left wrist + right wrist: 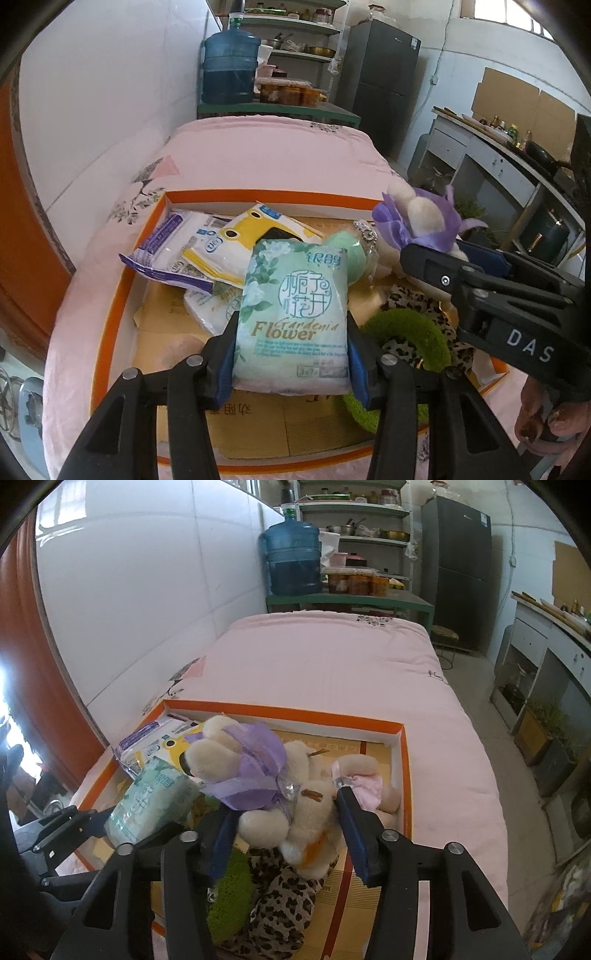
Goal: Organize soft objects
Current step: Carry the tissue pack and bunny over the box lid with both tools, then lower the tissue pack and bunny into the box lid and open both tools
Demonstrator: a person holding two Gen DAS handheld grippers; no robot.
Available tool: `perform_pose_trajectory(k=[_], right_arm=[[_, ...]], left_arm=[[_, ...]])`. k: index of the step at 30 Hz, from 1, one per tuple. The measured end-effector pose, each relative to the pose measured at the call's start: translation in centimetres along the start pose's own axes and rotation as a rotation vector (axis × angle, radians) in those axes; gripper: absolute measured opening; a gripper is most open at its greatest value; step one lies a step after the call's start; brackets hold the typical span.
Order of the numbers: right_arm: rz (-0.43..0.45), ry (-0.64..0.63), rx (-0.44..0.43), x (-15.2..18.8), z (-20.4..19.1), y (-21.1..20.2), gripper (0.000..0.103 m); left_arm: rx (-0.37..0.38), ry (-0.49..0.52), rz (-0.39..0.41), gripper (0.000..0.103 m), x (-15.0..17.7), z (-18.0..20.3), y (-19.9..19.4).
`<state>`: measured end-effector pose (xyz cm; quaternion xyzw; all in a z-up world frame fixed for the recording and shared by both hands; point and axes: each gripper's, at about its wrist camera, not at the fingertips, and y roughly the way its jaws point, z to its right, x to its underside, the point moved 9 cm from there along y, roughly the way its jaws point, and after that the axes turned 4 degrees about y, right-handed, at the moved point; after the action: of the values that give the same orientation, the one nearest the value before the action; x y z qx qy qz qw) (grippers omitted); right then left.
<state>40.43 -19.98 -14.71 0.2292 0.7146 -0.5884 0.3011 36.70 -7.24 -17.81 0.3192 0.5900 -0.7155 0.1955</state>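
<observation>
Above the orange tray (110, 317), left gripper (291, 354) clamps the squashy tissue pack (295, 314) mid-body – right gripper (288, 834) pinches the plush bear (295, 812).

Mint-green tissue pack (293, 317), cream plush (295, 812), orange-rimmed box (110, 325)

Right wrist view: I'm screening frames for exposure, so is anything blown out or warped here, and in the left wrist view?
Right wrist view: a white blown-out patch at the left edge, glare on the wall, straight lines bowed. Left wrist view: even light, tissue pack print sharp, window washed out, dark round corners.
</observation>
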Motion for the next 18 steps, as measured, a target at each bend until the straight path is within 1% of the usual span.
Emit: perform_pose_trajectory(k=[4, 6, 8, 10, 12, 14, 18], right_arm=[[0.003, -0.001, -0.012, 0.0, -0.1, -0.1, 0.058], [0.001, 0.0, -0.012, 0.1, -0.1, -0.1, 0.059], [-0.001, 0.004, -0.015, 0.1, -0.2, -0.2, 0.06], [-0.002, 0.002, -0.018, 0.0, -0.3, -0.3, 0.063], [0.002, -0.004, -0.019, -0.1, -0.5, -0.5, 0.064], [0.008, -0.012, -0.016, -0.2, -0.9, -0.8, 0.067], [0.019, -0.025, -0.028, -0.3, -1.7, -1.4, 0.068]], left_arm=[[0.006, -0.004, 0.005, 0.051, 0.0, -0.1, -0.2], [0.005, -0.007, 0.012, 0.054, 0.0, -0.2, -0.4], [0.005, -0.007, 0.019, 0.06, 0.0, -0.2, -0.7], [0.007, -0.01, 0.031, 0.061, 0.0, -0.3, -1.2], [0.007, -0.014, 0.043, 0.062, -0.1, -0.4, -1.6], [0.006, -0.019, 0.053, 0.062, -0.2, -0.5, -2.1], [0.005, -0.028, 0.061, 0.062, -0.4, -0.9, -2.7]])
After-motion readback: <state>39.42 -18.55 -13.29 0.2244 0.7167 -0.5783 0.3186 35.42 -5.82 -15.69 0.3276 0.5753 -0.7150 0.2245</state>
